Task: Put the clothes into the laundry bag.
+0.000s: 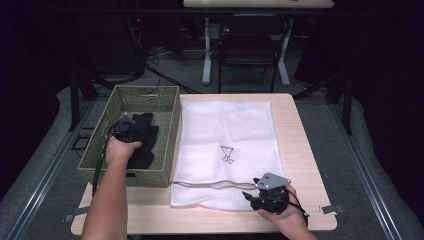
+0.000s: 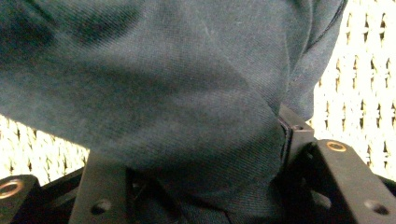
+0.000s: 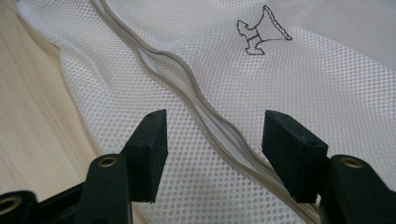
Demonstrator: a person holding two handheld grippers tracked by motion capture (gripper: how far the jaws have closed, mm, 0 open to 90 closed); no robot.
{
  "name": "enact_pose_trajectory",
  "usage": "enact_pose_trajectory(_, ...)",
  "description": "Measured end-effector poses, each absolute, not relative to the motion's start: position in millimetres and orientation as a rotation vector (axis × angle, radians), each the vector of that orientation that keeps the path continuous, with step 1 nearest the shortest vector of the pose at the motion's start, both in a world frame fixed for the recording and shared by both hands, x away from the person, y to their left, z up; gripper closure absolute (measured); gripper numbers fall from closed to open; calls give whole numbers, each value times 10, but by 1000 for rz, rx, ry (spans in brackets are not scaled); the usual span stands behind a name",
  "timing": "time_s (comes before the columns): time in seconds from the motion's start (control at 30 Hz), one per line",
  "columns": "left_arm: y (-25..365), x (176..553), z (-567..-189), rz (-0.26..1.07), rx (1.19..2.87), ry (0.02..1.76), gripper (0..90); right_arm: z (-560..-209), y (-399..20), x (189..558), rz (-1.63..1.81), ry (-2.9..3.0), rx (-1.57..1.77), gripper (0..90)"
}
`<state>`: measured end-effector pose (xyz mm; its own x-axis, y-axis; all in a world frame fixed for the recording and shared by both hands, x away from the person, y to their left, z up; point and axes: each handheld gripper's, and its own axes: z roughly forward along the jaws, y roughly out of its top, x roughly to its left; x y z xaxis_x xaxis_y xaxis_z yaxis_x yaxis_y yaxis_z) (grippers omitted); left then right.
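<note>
step: picking dark clothes (image 1: pixel 141 134) out of the wicker basket (image 1: pixel 167 107), prob. to go into the white mesh laundry bag (image 1: pixel 226 130) lying flat on the counter (image 1: pixel 290 112) just beside the basket
left tongs (image 1: pixel 125 131): down in the basket; in the left gripper view dark cloth (image 2: pixel 163 93) bunches btw the jaws, closed onto a fold of it
right tongs (image 1: pixel 255 196): gaping, holding nothing; hover over the bag's near edge w/ the zipper (image 3: pixel 187 84) running btw the jaws, not touching afaict
clothes: in the basket, heaped at its middle, basket weave visible behind
next: i'd say lift the cloth clear of the basket rim w/o dropping it; right tongs need to pinch the bag's edge by the zipper and hold the mouth open
writing: no readable text or brand; only a small dark outline drawing (image 3: pixel 261 31) on the mesh
</note>
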<state>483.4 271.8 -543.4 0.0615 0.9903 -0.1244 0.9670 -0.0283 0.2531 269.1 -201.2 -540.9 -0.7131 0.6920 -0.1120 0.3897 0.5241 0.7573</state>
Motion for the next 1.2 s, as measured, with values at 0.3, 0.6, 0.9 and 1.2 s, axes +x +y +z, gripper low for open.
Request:
enact_pose_trajectory(0.3,2713,4834,-5432,125,2066,1986,463,-5408,-2010,2689,1030,2366,887,407)
enact_pose_trajectory(0.6,2714,4826,-5408,125,2050,1987,629,-5409,-2009,2689,1031,2367,887,407)
enact_pose_trajectory(0.9,2703,4829,-5396,121,2056,1982,686,-5409,-2011,2692,1031,2367,888,407)
enact_pose_trajectory(1.2,2699,4823,-5372,112,2052,1971,710,-5410,-2012,2692,1032,2365,891,407)
